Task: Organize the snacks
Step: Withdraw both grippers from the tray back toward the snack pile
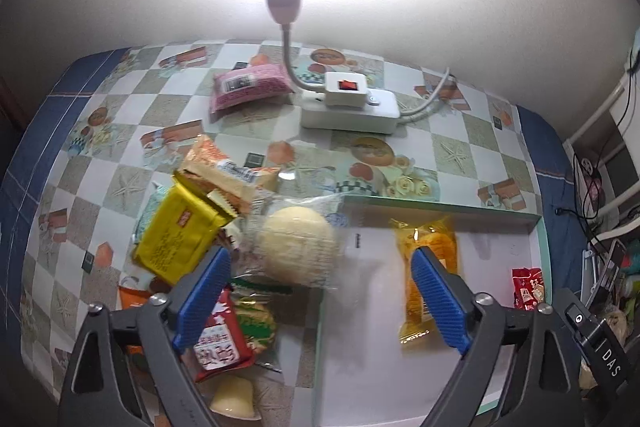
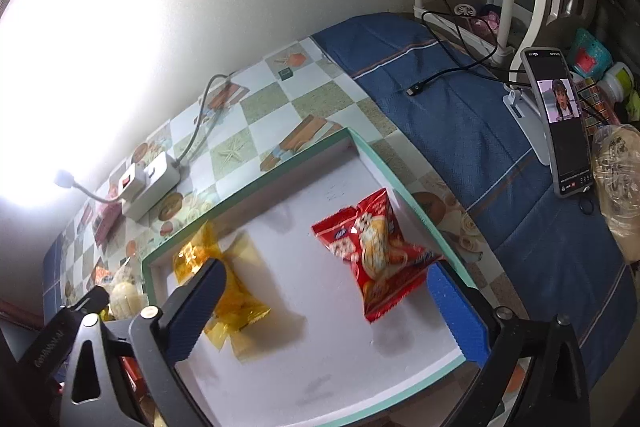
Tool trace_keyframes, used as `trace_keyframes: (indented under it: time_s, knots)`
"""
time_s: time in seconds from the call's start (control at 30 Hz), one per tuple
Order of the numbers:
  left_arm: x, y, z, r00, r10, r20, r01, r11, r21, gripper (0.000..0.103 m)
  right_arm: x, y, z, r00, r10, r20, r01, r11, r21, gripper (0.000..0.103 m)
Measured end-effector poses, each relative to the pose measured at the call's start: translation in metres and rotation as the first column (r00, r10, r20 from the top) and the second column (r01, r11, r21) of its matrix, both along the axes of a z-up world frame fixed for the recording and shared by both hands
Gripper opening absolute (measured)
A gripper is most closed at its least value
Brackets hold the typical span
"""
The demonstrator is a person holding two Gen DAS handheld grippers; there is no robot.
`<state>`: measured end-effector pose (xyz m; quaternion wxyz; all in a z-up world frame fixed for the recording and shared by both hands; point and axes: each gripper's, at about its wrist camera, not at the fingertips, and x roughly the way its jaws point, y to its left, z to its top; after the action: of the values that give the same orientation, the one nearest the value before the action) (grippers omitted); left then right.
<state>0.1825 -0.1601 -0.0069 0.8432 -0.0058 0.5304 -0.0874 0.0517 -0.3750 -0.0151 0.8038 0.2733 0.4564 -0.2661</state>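
A white tray with a green rim [image 1: 440,207] [image 2: 256,183] lies on the table. In it lie an orange-yellow snack packet [image 1: 426,247] [image 2: 228,291] and a red snack packet [image 2: 376,251] [image 1: 528,287]. Left of the tray is a pile of snacks: a round bun in clear wrap [image 1: 298,247], a yellow packet [image 1: 178,239], an orange-white packet [image 1: 220,171], a red packet [image 1: 218,339]. My left gripper [image 1: 320,295] is open above the tray's left edge, next to the bun. My right gripper [image 2: 326,311] is open and empty above the tray.
A white power strip with a gooseneck lamp [image 1: 350,105] [image 2: 148,187] stands at the back. A pink packet [image 1: 248,85] lies beside it. A phone on a stand [image 2: 560,123] and cables sit right of the table, on blue cloth [image 2: 460,131].
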Motion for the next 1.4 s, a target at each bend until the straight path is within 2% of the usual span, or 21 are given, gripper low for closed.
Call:
trace_keyframes:
  time_s: [0.3,0.47,0.57,0.77,0.83,1.03,1.23,1.4]
  knots:
    - [-0.014,0.043,0.009,0.997,0.069,0.019,-0.068,0.997,-0.041,0.099,-0.005,0.029,0.006,0.999,0.042,0.015,-0.042,0.999,-0.014,0.103]
    - [-0.022,0.075,0.023,0.991,0.11,0.076,-0.106,0.993,-0.045,0.099,0.0,0.052,0.01,0.993,0.113,0.025,-0.113,0.993,-0.019,0.103]
    - [-0.028,0.096,0.029,0.985,0.143,0.099,-0.137,0.989,-0.062,0.1,0.005,0.068,0.014,0.985,0.16,0.062,-0.159,0.987,-0.017,0.103]
    - [-0.037,0.148,0.034,0.957,0.27,0.105,-0.249,0.952,-0.177,0.1,0.019,0.101,0.016,0.956,0.272,0.111,-0.273,0.962,-0.003,0.103]
    - [-0.039,0.16,0.034,0.95,0.296,0.102,-0.273,0.943,-0.193,0.1,0.023,0.113,0.017,0.947,0.298,0.119,-0.299,0.954,-0.01,0.103]
    - [-0.048,0.197,0.029,0.92,0.377,0.103,-0.352,0.915,-0.198,0.1,0.033,0.144,0.019,0.918,0.372,0.139,-0.373,0.928,-0.022,0.103]
    - [-0.051,0.223,0.019,0.899,0.431,0.078,-0.408,0.889,-0.207,0.1,0.043,0.166,0.007,0.903,0.422,0.088,-0.424,0.905,0.013,0.103]
    - [-0.054,0.228,0.006,0.9,0.435,0.044,-0.42,0.888,-0.189,0.1,0.048,0.185,-0.002,0.878,0.477,0.051,-0.478,0.878,0.015,0.103]
